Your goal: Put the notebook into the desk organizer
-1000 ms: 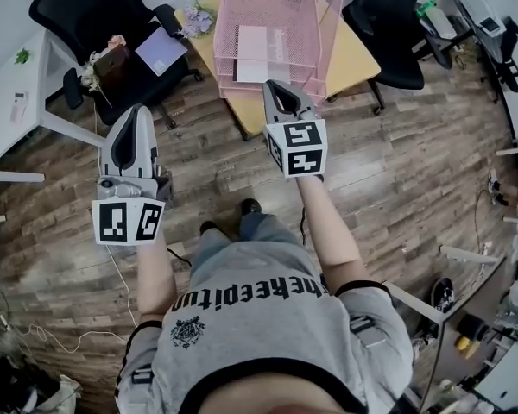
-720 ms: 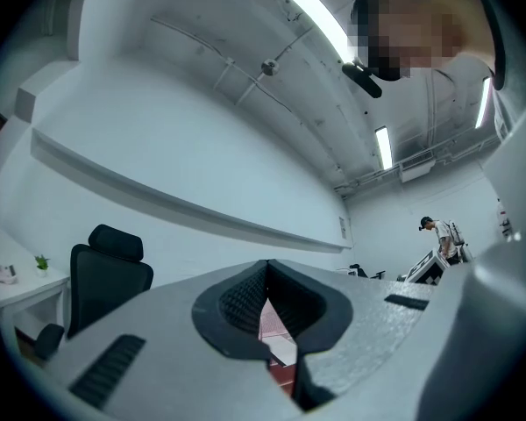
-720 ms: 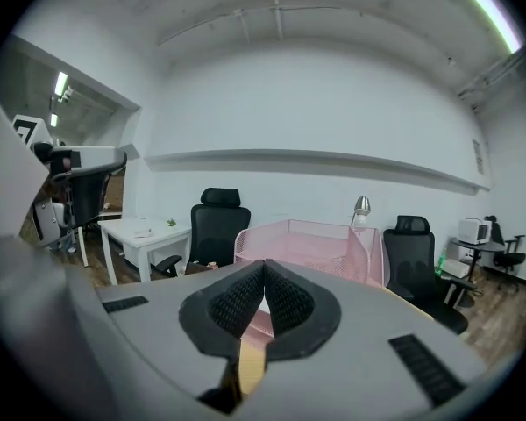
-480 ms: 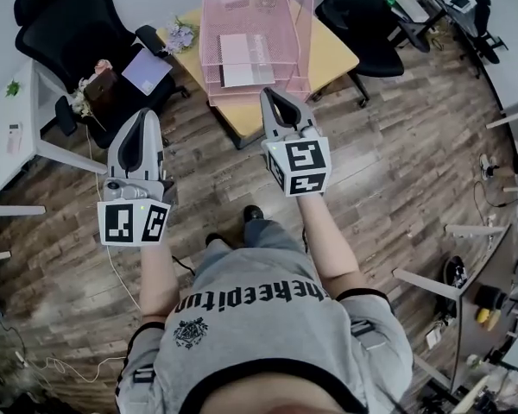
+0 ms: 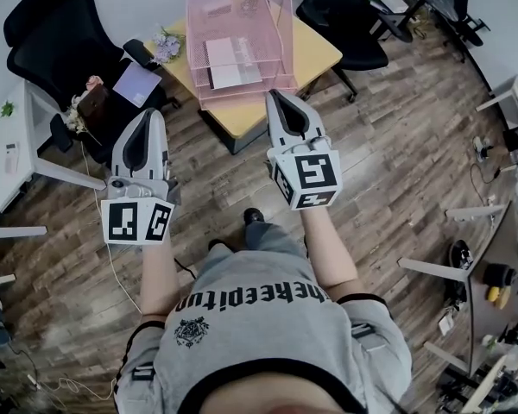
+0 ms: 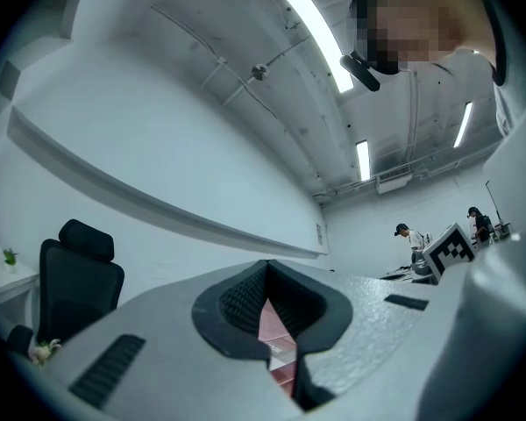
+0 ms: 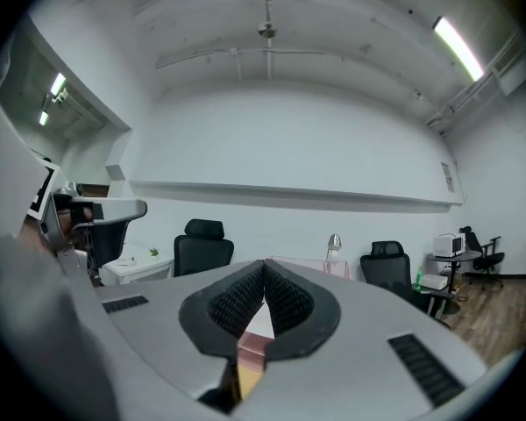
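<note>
Pink wire desk organizer (image 5: pixel 239 37) stands on the yellow worktop (image 5: pixel 315 52); the lavender notebook (image 5: pixel 136 83) lies on the black chair (image 5: pixel 56 37) off its left edge. Your left hand-held gripper (image 5: pixel 151 117) and right hand-held gripper (image 5: pixel 278 98) are both closed, empty. Pickup looks unstarted: open one, reach for the chair.

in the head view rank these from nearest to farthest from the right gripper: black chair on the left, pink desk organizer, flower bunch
From the right gripper:
1. pink desk organizer, just ahead of its fingers, on the yellow table.
2. flower bunch, at the table's left corner.
3. black chair, far left, beyond the flowers.
</note>
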Demonstrator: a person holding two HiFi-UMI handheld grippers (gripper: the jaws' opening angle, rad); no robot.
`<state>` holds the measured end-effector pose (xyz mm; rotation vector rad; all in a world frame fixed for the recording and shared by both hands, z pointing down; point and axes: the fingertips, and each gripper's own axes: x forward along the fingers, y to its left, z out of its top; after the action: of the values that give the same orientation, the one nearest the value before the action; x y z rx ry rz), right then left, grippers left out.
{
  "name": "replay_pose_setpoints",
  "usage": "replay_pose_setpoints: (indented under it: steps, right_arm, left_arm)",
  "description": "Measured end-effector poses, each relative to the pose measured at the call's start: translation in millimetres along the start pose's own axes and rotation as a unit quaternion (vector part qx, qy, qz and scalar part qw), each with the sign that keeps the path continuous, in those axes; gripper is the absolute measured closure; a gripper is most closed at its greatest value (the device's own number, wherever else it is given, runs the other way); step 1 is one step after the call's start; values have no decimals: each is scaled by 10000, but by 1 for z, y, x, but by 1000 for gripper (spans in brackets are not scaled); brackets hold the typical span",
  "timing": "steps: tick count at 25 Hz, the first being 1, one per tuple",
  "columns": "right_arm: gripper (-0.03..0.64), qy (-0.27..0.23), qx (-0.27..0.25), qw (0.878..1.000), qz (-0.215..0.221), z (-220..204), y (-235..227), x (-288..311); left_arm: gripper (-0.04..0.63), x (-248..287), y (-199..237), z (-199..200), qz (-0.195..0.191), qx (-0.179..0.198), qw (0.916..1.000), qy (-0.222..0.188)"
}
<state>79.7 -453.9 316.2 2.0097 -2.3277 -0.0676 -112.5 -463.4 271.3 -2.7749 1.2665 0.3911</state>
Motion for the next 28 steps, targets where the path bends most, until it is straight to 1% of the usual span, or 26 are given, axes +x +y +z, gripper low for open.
replay_pose_setpoints:
  steps: [6,15,28]
  right_arm:
    - [614,-265,39,9992,-283,17,-3,-28]
    - [614,-475,65,9969,-616,27,0,-64]
    - [614,-705,52,9933,-916,36,12,-103]
  left_arm:
    - [592,-6,-10,10,-177,-3,9998,-68]
    - [592,-22,-19,19,-320,8,9995,-84]
    - [592,-43,-28,24,-509,-20,9986,-115]
